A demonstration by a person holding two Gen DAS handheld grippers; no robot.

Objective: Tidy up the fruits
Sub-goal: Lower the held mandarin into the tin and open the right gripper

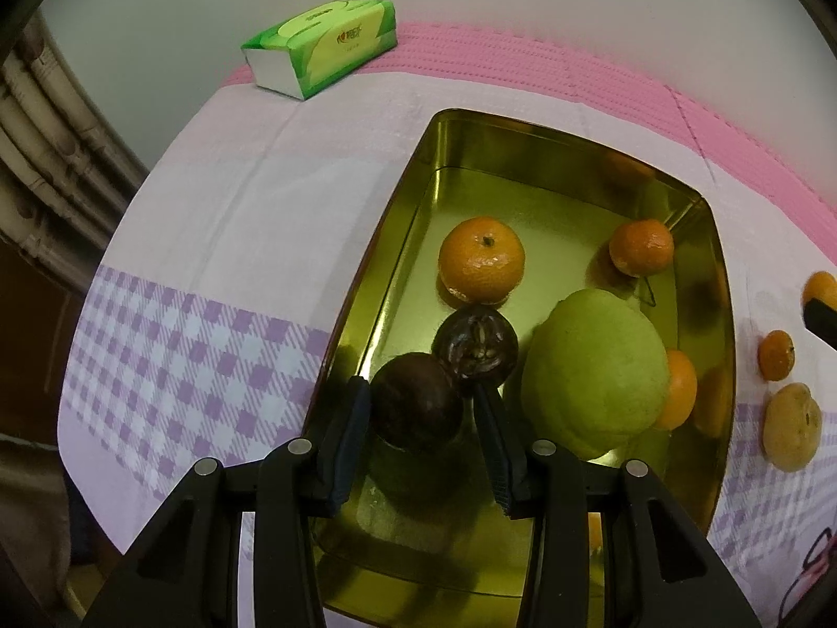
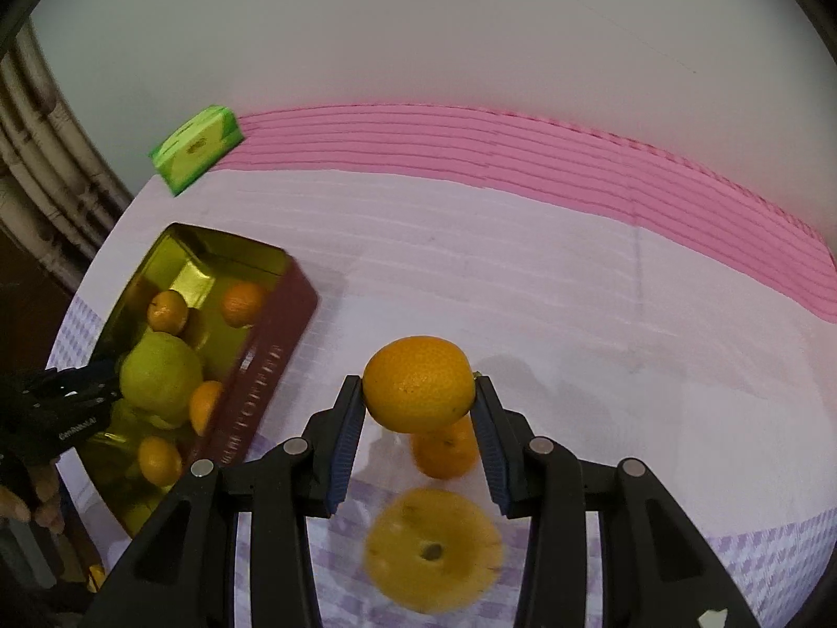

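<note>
Green tissue pack on pink mat — pipes left.

Both wrist views look steeply down, sharing the tin.

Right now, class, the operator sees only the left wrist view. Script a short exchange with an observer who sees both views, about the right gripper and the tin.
Operator: Is my right gripper holding anything?
Observer: Yes, it is shut on an orange fruit, above the tablecloth.
Operator: What colour is the outer wall of the tin?
Observer: Dark red, with lettering along it.
</note>
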